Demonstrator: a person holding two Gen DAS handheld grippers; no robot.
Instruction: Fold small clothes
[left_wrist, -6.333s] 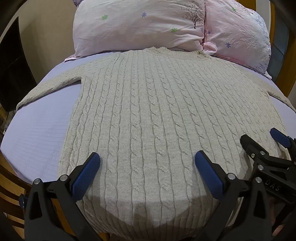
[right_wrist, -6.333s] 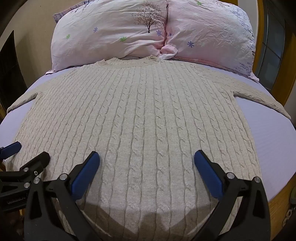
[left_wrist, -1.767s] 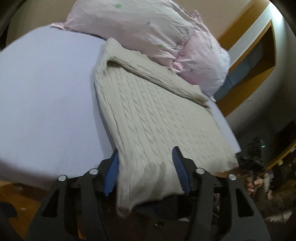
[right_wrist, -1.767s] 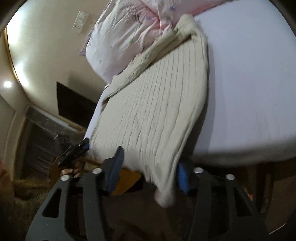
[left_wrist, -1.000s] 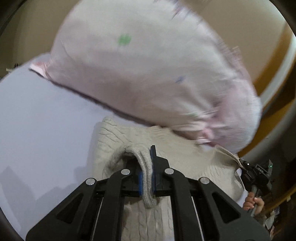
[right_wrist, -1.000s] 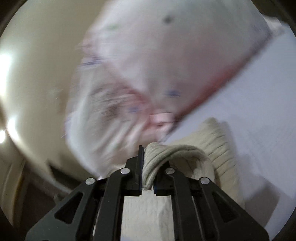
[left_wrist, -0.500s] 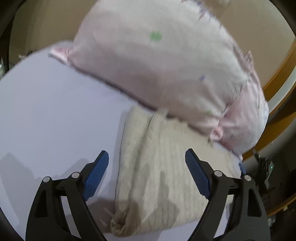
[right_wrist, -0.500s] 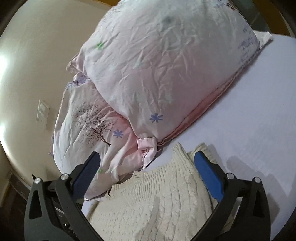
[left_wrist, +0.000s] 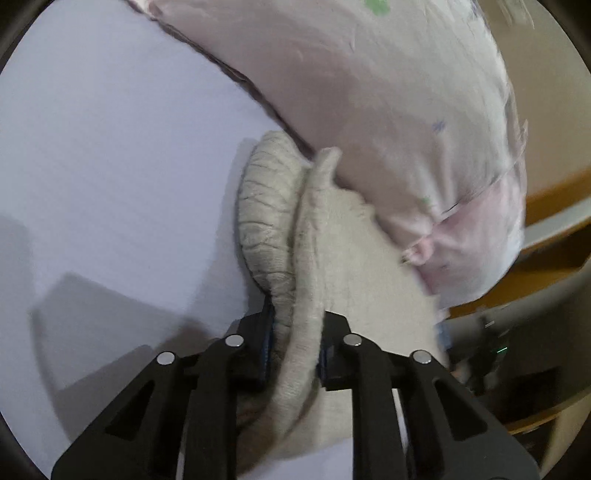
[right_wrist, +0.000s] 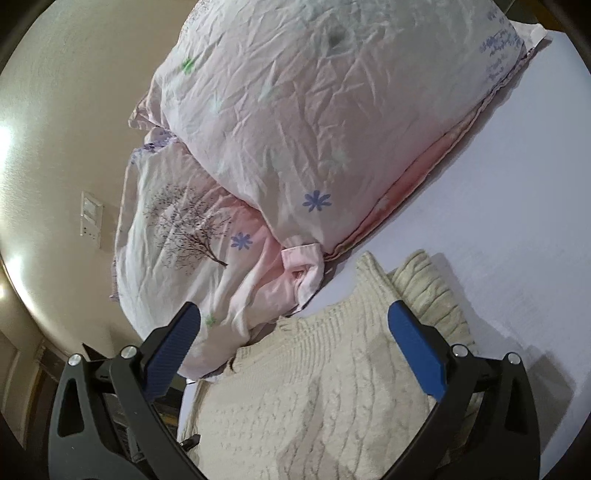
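Observation:
A beige cable-knit sweater (left_wrist: 354, 258) lies folded on the lilac bed sheet (left_wrist: 110, 166), its top edge against the pillows. My left gripper (left_wrist: 293, 347) is shut on a thick fold of the sweater's left edge, which bulges up between the jaws. In the right wrist view the sweater (right_wrist: 325, 398) shows its ribbed collar and folded right edge. My right gripper (right_wrist: 295, 354) is open and empty, its blue pads (right_wrist: 415, 347) hovering just above the sweater near the collar.
Two pink flowered pillows (right_wrist: 295, 129) lean at the head of the bed, right behind the sweater; they also show in the left wrist view (left_wrist: 388, 110). A cream wall with a switch plate (right_wrist: 90, 219) is behind. A wooden bed frame (left_wrist: 546, 266) is at the right.
My left gripper was open above the folded sweater half a second ago and has now shut on its left edge. My right gripper stays open and has barely moved.

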